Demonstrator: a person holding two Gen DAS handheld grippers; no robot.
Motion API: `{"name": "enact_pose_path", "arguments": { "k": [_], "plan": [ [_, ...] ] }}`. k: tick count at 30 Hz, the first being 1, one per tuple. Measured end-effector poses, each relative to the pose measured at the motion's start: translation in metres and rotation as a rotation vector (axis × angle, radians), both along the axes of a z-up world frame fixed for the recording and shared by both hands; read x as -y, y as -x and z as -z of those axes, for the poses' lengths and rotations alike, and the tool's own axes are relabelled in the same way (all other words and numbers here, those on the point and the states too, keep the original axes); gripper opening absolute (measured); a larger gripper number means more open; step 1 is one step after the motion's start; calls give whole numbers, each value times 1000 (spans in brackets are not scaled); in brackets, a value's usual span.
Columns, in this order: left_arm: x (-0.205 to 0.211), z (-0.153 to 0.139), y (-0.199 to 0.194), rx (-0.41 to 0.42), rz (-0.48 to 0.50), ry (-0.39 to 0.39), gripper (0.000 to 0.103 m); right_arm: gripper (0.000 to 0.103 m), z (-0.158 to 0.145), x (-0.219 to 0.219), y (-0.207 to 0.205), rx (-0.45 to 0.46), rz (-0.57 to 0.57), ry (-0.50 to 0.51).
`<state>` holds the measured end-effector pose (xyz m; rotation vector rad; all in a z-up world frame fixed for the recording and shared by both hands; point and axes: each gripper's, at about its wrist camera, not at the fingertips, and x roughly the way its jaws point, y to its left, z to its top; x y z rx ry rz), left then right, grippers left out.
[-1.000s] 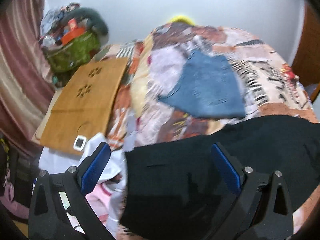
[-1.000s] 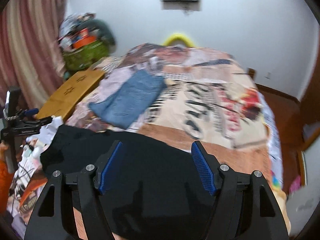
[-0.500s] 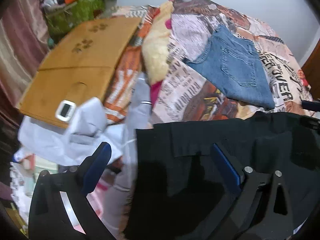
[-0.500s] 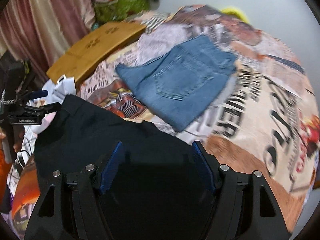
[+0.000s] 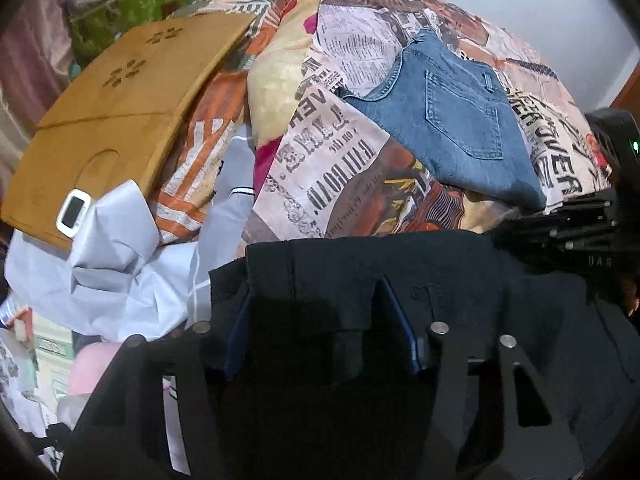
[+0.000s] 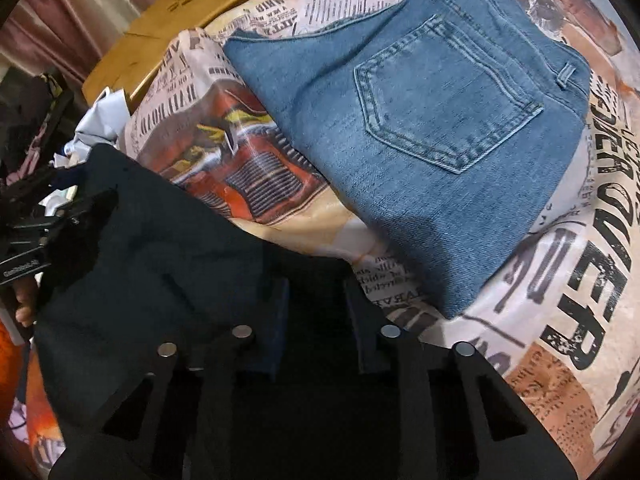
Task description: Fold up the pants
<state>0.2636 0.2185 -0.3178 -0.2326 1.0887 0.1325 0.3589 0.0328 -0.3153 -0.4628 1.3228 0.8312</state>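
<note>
**Both grippers pinching the near edge of the black pants on the bed**

A bedspread (image 5: pixel 332 160) printed with newspaper lettering is covering the bed and filling most of both views. The black pants (image 5: pixel 460 280) are lying across its near part, spreading from the left-wrist view's centre to its right edge, and in the right-wrist view they are taking up the lower left (image 6: pixel 168 256). Folded blue jeans (image 6: pixel 432 128) are resting farther back on the bedspread, back pocket up, just beyond the black cloth and not touching it as far as can be seen. A wooden board (image 5: pixel 120 96) with flower-shaped cutouts is lying to the left of the bed, and white crumpled fabric (image 5: pixel 116 268) is bunching below it, partly covering a small white device (image 5: pixel 73 212) on the board's near corner.

The left gripper (image 5: pixel 320 328) is standing partly closed, its blue-padded fingers (image 5: pixel 398 326) narrowed around a raised fold of the black pants near their upper left corner; cloth is filling the space between the pads. The right gripper (image 6: pixel 316 320) is drawn narrower, with the dark fabric gathered between its fingers (image 6: pixel 280 320) at the pants' right edge, so it is gripping the cloth. Each tool is showing in the other's view: the right gripper at the far right, the left gripper (image 6: pixel 44 236) at the far left.
</note>
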Motion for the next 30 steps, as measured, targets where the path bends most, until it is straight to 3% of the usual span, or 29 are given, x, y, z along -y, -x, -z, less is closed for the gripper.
{"name": "enact_pose_path", "arguments": {
  "k": [4,7,11,15,17,21,23,26,30],
  "plan": [
    [7,-4,4,19,16,-75,48,6,-3,0,4,30,5,-25],
    [4,-11,7,39,9,-103,41,4,-22,-1,15,143,-15,-60],
    [-8,-21,-2,50,-17,-131,41,2,-47,-7,23,289,-8,-99],
    [-16,-13,-19,22,-44,-209,44,0,-47,-9,8,331,56,-75],
    [-24,-11,-24,7,-48,-190,49,0,-46,-1,-1,326,104,-56],
    [-36,-27,-16,8,-50,-103,57,1,-62,24,-10,205,162,-97],
    [-37,-40,-7,26,-66,-114,60,2,-75,37,-1,192,167,-127],
    [-38,-61,11,60,-74,-117,68,11,-96,57,16,198,171,-157],
    [-38,-79,36,72,-68,-112,73,34,-115,77,36,209,186,-199]
  ]
}}
